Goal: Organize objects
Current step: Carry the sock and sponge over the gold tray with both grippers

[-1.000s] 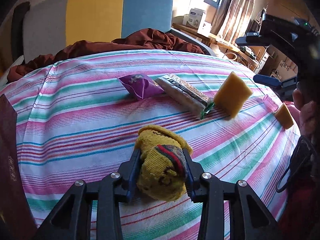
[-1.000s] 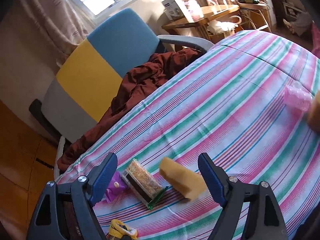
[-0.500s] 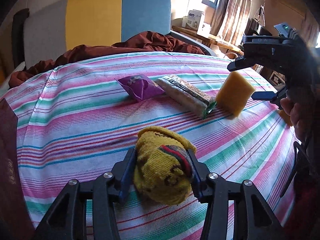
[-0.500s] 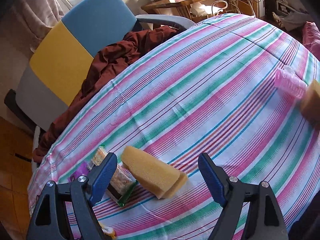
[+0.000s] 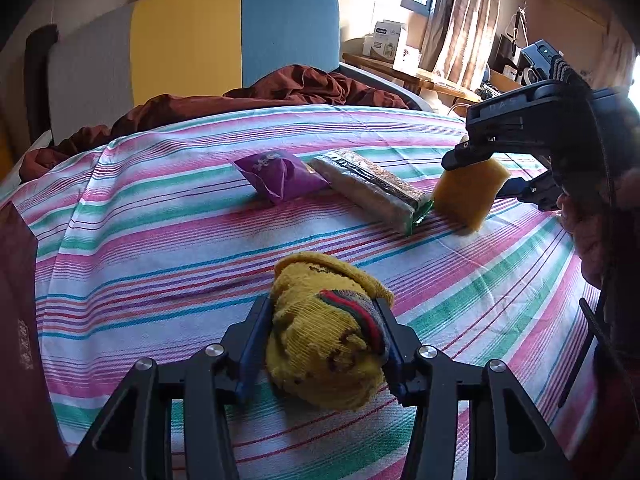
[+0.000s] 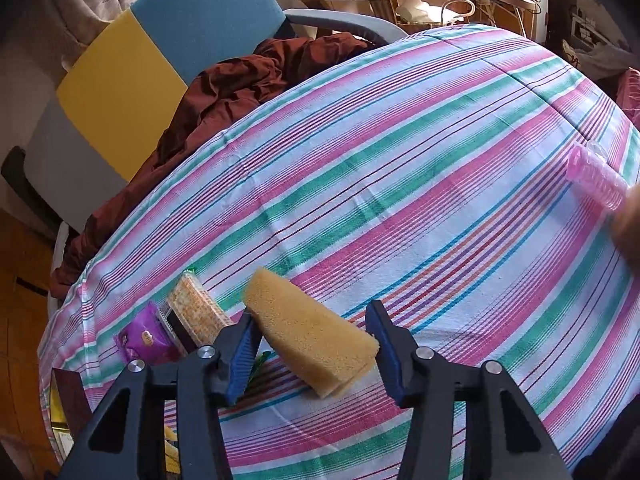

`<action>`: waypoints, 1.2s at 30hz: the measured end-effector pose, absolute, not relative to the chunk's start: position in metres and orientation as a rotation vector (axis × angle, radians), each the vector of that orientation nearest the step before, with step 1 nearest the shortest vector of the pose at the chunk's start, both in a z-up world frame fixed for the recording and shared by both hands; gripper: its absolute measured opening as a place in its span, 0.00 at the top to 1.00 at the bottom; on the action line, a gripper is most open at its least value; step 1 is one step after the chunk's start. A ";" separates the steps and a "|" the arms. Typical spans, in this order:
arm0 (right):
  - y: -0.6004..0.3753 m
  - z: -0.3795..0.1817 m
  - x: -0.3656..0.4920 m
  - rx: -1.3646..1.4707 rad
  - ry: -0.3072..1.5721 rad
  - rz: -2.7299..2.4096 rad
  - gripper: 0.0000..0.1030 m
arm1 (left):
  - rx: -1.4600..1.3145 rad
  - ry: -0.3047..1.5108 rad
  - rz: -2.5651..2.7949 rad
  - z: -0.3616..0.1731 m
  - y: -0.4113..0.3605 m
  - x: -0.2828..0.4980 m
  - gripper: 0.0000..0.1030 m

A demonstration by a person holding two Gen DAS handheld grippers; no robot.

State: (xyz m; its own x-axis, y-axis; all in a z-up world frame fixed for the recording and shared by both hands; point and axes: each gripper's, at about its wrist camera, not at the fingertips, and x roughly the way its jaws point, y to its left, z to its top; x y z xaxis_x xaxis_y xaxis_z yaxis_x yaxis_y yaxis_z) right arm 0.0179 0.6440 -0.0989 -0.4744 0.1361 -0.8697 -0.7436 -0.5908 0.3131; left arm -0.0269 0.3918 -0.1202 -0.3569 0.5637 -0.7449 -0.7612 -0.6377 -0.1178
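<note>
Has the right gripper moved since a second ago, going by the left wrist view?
Yes. The right gripper has come down and leftward toward the snack bar; its jaws have just been closing around the yellow sponge.

A blurred tan shape point(image 6: 628, 228), perhaps a sponge, is cut off at right.

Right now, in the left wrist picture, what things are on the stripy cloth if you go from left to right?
Purple packet → yellow sock in the left hand-held gripper → long snack bar → yellow sponge under the right hand-held gripper.
</note>
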 end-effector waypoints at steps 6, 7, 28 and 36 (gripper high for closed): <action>0.645 -0.087 0.021 -1.130 0.923 2.104 0.52 | -0.989 0.326 2.055 -0.120 0.392 -0.026 0.51; 0.645 -0.088 0.021 -1.135 0.907 2.096 0.52 | -0.988 0.330 2.057 -0.120 0.392 -0.025 0.51; 0.649 -0.091 0.022 -1.173 0.888 2.076 0.52 | -0.969 0.468 2.132 -0.111 0.374 0.008 0.64; 0.649 -0.089 0.024 -1.132 0.921 2.096 0.52 | -0.998 0.456 2.140 -0.103 0.357 0.015 0.68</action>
